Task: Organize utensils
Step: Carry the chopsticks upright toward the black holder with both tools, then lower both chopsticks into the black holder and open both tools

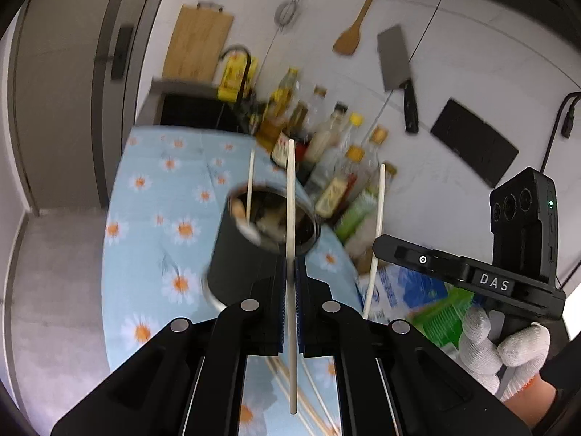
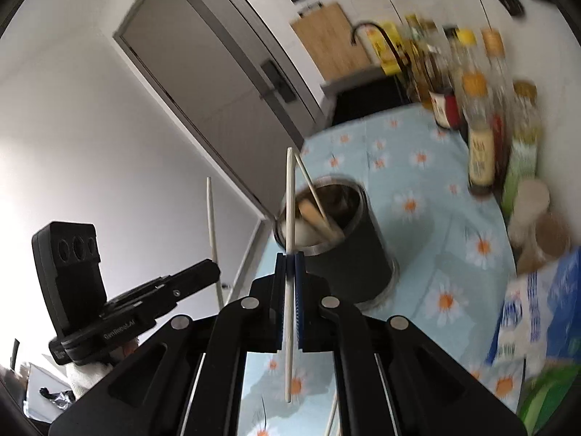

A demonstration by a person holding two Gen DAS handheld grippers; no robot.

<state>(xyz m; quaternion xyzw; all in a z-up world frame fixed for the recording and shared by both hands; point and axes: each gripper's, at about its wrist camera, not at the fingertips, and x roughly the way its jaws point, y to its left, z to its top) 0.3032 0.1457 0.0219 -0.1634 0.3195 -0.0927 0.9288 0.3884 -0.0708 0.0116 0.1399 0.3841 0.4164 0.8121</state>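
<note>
- Left gripper [image 1: 289, 265]: jaws clamped on 1 pale chopstick [image 1: 291, 200], held upright above the daisy-print tablecloth [image 1: 152, 189].
- Right gripper [image 2: 289, 259]: jaws clamped on its own chopstick [image 2: 289, 196], also upright.
- Dark utensil holder [image 1: 239, 250] stands on the cloth just beyond both grippers; 1 chopstick and other utensils are already inside.
- Loose chopsticks [image 1: 316, 396] lie on the cloth under the left gripper.
- Bottles [image 2: 479, 116] crowd the wall side.

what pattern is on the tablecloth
Light blue tablecloth with white daisies, orange centres; clearest in the right wrist view.
</note>
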